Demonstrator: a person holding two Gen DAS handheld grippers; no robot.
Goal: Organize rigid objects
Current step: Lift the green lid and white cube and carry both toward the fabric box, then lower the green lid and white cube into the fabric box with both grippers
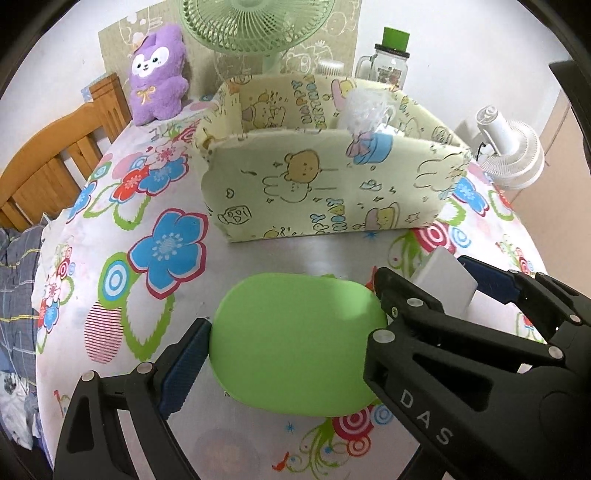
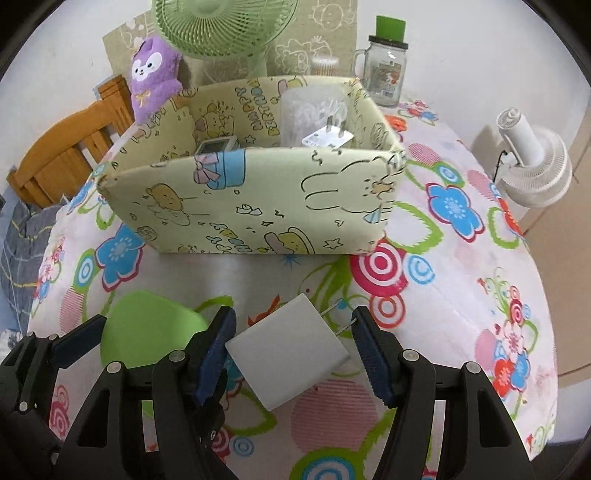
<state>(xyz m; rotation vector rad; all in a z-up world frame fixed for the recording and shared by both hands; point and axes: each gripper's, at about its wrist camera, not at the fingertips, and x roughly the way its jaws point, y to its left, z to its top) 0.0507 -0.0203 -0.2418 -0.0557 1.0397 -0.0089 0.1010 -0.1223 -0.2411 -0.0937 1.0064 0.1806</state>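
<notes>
A green oval box (image 1: 295,343) sits between the jaws of my left gripper (image 1: 291,332), which is shut on its two ends; it also shows at the lower left (image 2: 147,332) of the right wrist view. My right gripper (image 2: 295,350) is shut on a white charger (image 2: 288,354), tilted, with its prongs against the right pad (image 2: 369,354). The charger (image 1: 443,280) lies just right of the green box. Behind both stands the yellow cartoon-print box (image 2: 258,206) (image 1: 321,192), open at the top. Inside it are a white plug (image 2: 327,138), a small screen device (image 2: 216,146) and a clear plastic piece (image 2: 310,107).
The flowered tablecloth (image 1: 166,251) covers a round table. Behind the box stand a green fan (image 1: 255,26), a purple plush (image 1: 157,74) and a glass jar with a green lid (image 1: 388,62). A white fan (image 2: 532,166) is off the table's right edge, a wooden chair (image 1: 55,166) at the left.
</notes>
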